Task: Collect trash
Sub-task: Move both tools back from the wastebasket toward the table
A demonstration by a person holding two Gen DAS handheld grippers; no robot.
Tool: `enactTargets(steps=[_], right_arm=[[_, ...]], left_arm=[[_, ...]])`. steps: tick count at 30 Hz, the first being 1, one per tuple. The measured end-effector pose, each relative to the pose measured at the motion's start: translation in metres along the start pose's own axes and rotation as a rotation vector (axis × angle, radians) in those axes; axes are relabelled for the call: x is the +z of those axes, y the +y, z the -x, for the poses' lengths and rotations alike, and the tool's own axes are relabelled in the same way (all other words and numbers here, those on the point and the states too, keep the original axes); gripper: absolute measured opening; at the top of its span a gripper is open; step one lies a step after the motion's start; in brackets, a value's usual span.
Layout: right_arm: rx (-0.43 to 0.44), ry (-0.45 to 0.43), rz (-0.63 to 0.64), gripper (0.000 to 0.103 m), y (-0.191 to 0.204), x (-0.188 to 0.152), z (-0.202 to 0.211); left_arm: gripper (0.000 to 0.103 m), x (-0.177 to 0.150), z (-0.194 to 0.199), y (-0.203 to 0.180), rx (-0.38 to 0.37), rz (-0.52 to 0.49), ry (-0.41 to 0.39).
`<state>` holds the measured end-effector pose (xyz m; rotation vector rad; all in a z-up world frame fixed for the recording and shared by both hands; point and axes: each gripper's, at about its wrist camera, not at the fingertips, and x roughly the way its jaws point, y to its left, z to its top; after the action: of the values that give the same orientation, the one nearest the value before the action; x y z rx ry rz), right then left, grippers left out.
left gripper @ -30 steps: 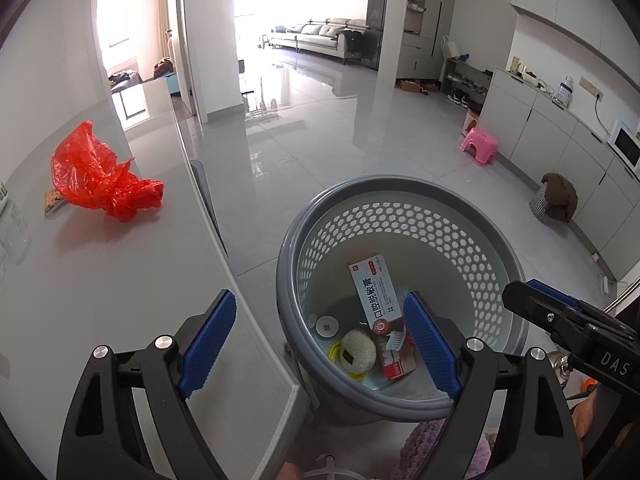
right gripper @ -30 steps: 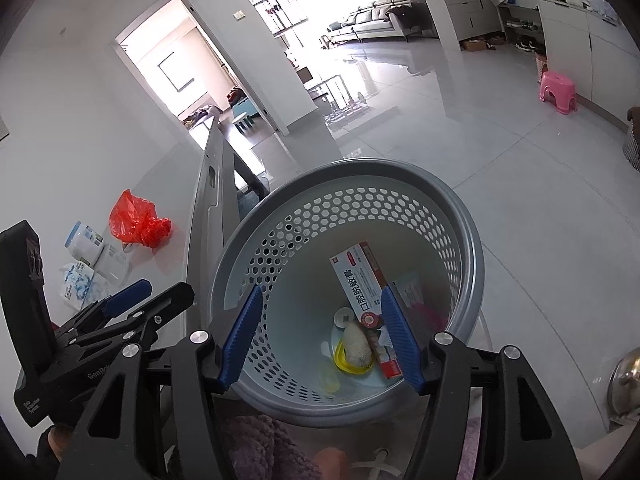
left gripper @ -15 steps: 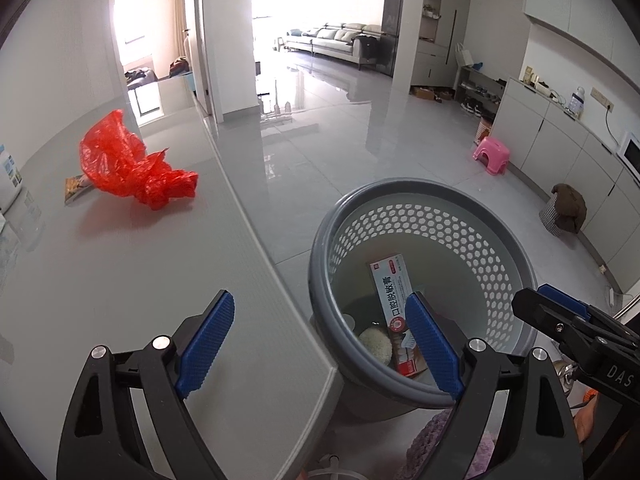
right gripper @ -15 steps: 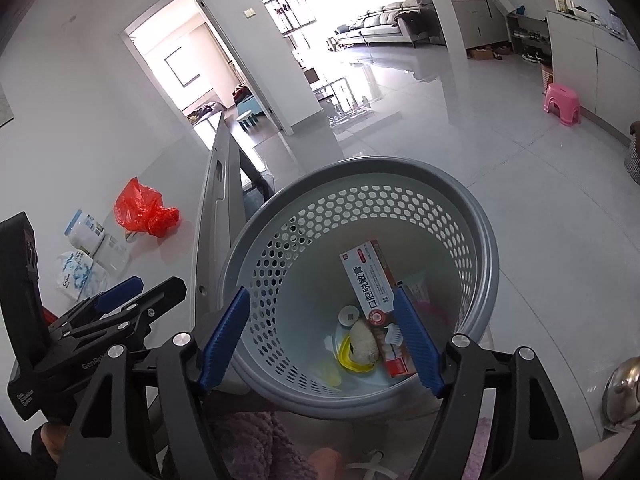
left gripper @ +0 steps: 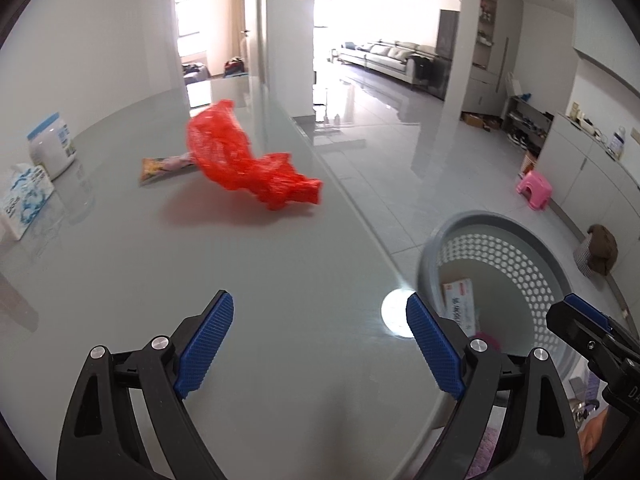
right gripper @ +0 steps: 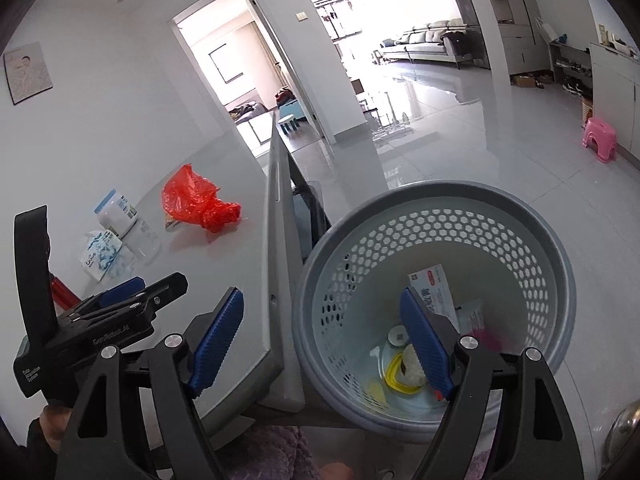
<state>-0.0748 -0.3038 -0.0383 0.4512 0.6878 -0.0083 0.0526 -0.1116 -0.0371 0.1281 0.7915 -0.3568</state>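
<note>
A crumpled red plastic bag (left gripper: 244,160) lies on the grey table (left gripper: 280,300), partly over a flat snack wrapper (left gripper: 160,166); the bag also shows in the right wrist view (right gripper: 196,202). A grey perforated basket (right gripper: 440,216) stands on the floor beside the table edge and holds a red-and-white box (right gripper: 434,288), a yellow-rimmed item and other scraps. My left gripper (left gripper: 318,344) is open and empty over the table, short of the bag. My right gripper (right gripper: 322,342) is open and empty, above the table edge and the basket rim.
A white canister (left gripper: 50,146) and a tissue pack (left gripper: 24,198) stand at the table's left side. A pink stool (left gripper: 534,188) is on the tiled floor to the right, near white cabinets. The basket also shows in the left wrist view (left gripper: 532,240).
My left gripper has swung left from above the basket to over the table, and the red bag now lies closer ahead. The right gripper has shifted left a little. Both stay open.
</note>
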Motion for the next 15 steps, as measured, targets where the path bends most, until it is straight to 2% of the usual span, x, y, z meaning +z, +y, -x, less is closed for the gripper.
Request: enactTargets(steps=[15], right_arm=[[0.061,0.023,0.208,0.078,0.095,0.041,-0.058]], left_arm=[[0.091,0.016,-0.006,0.094,0.119,0.11,-0.022]])
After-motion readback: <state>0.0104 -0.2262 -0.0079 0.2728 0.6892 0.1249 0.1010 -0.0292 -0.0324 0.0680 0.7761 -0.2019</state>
